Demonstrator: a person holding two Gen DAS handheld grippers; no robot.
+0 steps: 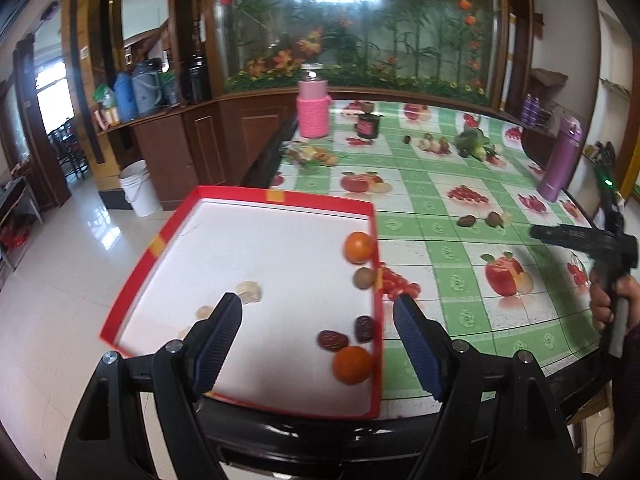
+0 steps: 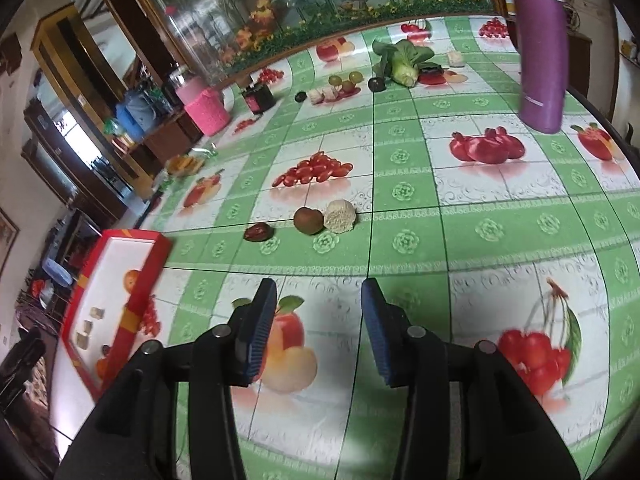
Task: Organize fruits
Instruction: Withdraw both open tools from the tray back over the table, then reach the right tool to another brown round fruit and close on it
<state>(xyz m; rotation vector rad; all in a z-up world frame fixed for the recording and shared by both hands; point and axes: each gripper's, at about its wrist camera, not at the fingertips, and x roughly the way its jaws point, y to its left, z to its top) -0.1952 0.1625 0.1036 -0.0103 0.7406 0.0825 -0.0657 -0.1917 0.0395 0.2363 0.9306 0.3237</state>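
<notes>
A red-rimmed white tray [image 1: 280, 197] sits at the table's near left corner and holds two oranges [image 1: 359, 246], a brown round fruit [image 1: 365, 278], two dark dates [image 1: 333, 340] and pale pieces [image 1: 249, 291]. My left gripper [image 1: 318, 314] is open and empty above the tray. My right gripper [image 2: 319, 294] is open and empty over the tablecloth. Ahead of it lie a date [image 2: 258, 233], a brown fruit [image 2: 308, 220] and a pale chunk [image 2: 339, 216]. The tray also shows at the left in the right wrist view [image 2: 138, 300].
A purple bottle [image 2: 542, 44] stands at the right. A pink-covered jar [image 1: 313, 110] and a dark mug [image 1: 369, 125] stand at the far side. Greens [image 2: 402, 60], grapes and small pieces [image 2: 340, 82] lie far back. The table's black edge [image 1: 320, 436] is near.
</notes>
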